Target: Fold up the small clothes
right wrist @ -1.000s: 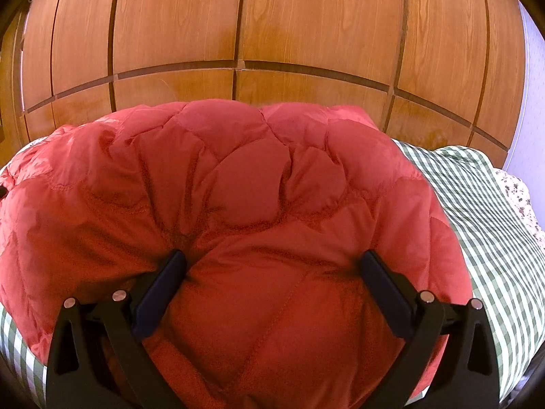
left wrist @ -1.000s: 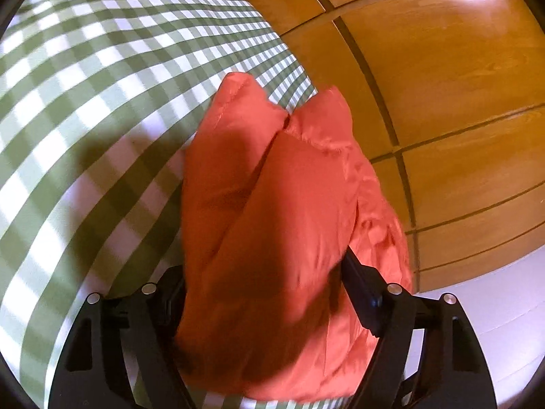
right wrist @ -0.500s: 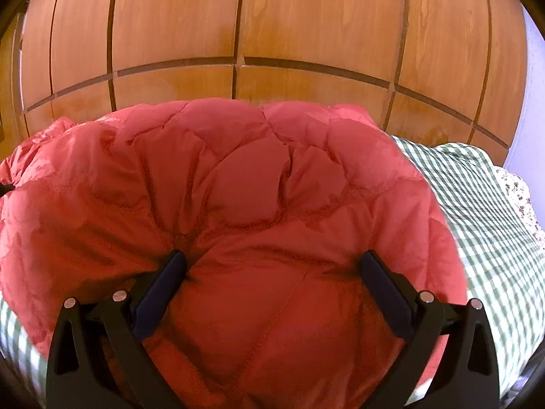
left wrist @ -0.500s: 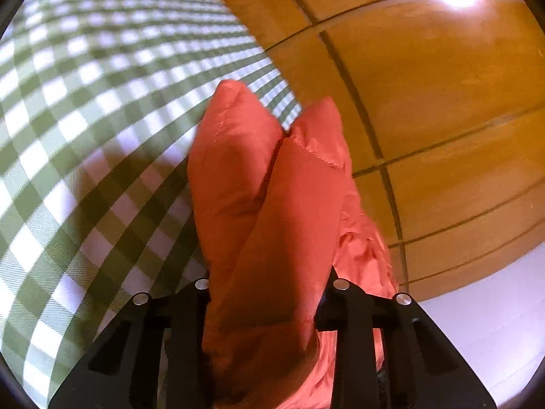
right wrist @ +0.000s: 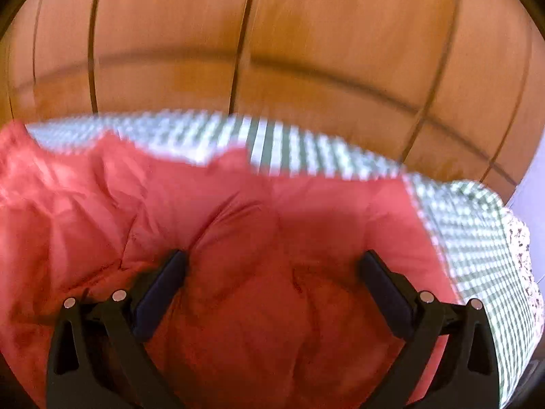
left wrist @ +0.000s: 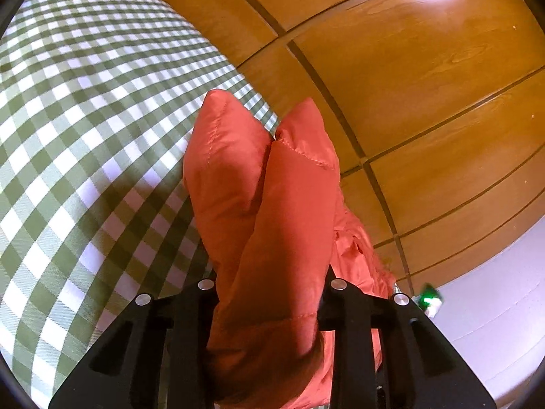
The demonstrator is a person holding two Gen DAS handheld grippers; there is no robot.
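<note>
A red quilted padded garment (left wrist: 259,204) lies on a bed with a green-and-white checked cover (left wrist: 85,119). My left gripper (left wrist: 269,293) is shut on a thick bunched fold of the garment, which stands up between its fingers and hides the fingertips. In the right wrist view the garment (right wrist: 238,238) spreads wide over the checked cover (right wrist: 460,221). My right gripper (right wrist: 272,266) is open, its fingers wide apart over the fabric. That view is blurred by motion.
A wooden panelled wall (left wrist: 408,85) runs close behind the bed and also shows in the right wrist view (right wrist: 272,34). A pale wall (left wrist: 494,306) is at lower right. A floral edge (right wrist: 521,245) shows at the bed's right side.
My left gripper closed on the garment fold and lifted it. My right gripper stayed open while the garment dropped flatter, uncovering the checked cover behind it.
</note>
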